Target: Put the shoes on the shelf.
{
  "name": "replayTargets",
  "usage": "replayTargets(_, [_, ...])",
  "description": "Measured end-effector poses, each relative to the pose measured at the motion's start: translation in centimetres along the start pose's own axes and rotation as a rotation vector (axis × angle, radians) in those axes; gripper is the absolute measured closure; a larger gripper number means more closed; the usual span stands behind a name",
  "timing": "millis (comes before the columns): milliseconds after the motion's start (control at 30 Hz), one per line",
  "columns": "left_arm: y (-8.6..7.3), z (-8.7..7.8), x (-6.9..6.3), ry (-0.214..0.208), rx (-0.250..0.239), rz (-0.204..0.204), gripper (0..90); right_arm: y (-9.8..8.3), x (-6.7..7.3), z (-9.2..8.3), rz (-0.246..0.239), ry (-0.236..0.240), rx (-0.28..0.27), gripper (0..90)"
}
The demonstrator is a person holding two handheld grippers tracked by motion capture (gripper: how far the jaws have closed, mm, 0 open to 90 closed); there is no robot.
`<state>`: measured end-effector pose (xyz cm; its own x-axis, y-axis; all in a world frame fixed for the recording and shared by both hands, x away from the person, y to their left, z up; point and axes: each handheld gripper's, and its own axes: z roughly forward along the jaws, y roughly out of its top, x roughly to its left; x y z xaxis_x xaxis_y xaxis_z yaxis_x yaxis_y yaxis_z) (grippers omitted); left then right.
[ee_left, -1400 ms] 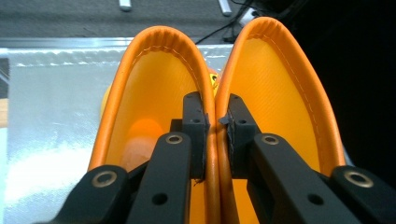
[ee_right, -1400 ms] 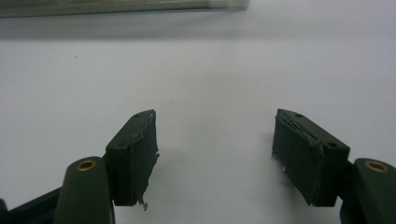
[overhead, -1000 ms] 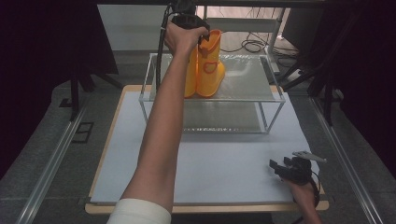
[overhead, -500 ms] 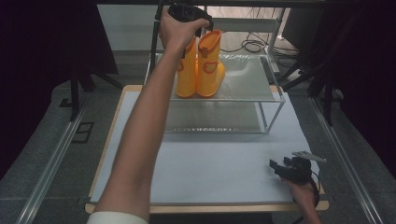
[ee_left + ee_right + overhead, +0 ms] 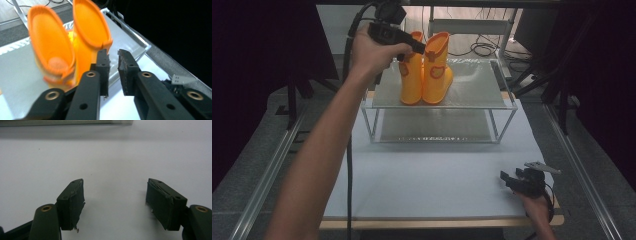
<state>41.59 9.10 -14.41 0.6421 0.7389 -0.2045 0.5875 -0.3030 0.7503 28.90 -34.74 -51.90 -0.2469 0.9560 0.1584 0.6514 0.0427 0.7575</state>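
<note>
Two orange rubber boots (image 5: pixel 428 70) stand upright side by side on the top shelf of a wire-and-metal rack (image 5: pixel 477 92). My left gripper (image 5: pixel 419 47) hovers at the left boot's rim, just above and left of it. In the left gripper view its jaws (image 5: pixel 113 56) have just been closing to a narrow gap with nothing between them, and the boots (image 5: pixel 70 42) lie beyond, to the left of the jaws. My right gripper (image 5: pixel 508 178) rests low at the near right of the white table (image 5: pixel 432 185). It stands wide open and empty (image 5: pixel 115 192).
The rack has a lower shelf (image 5: pixel 437 125) under the top one. Dark curtains flank the table, and cables lie on the floor behind the rack (image 5: pixel 484 47). Metal rails (image 5: pixel 267 170) run along both table sides.
My left hand has drawn back to the left from the boot tops, leaving both boots standing on the rack. The right gripper has stayed put.
</note>
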Motion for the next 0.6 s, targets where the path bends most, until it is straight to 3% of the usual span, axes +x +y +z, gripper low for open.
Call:
replayTargets(33, [-1.1,-0.5,0.3,-0.006,-0.004,0.006,82.8,0.0,0.0,0.0,-0.001,0.0,0.002,30.2])
replayTargets(267, [-4.2,-1.2,1.0,-0.014,0.002,0.037,85.0,0.0,0.0,0.0,-0.004,-0.004,0.003,30.2])
replayTargets(367, [-5.9,-0.6,1.7,-0.025,0.015,0.037,85.9,0.0,0.0,0.0,-0.003,-0.004,-0.001,30.2])
replayTargets(600, [-8.0,0.8,3.4,-0.046,0.043,0.027,86.5,0.0,0.0,0.0,-0.004,-0.002,-0.001,30.2])
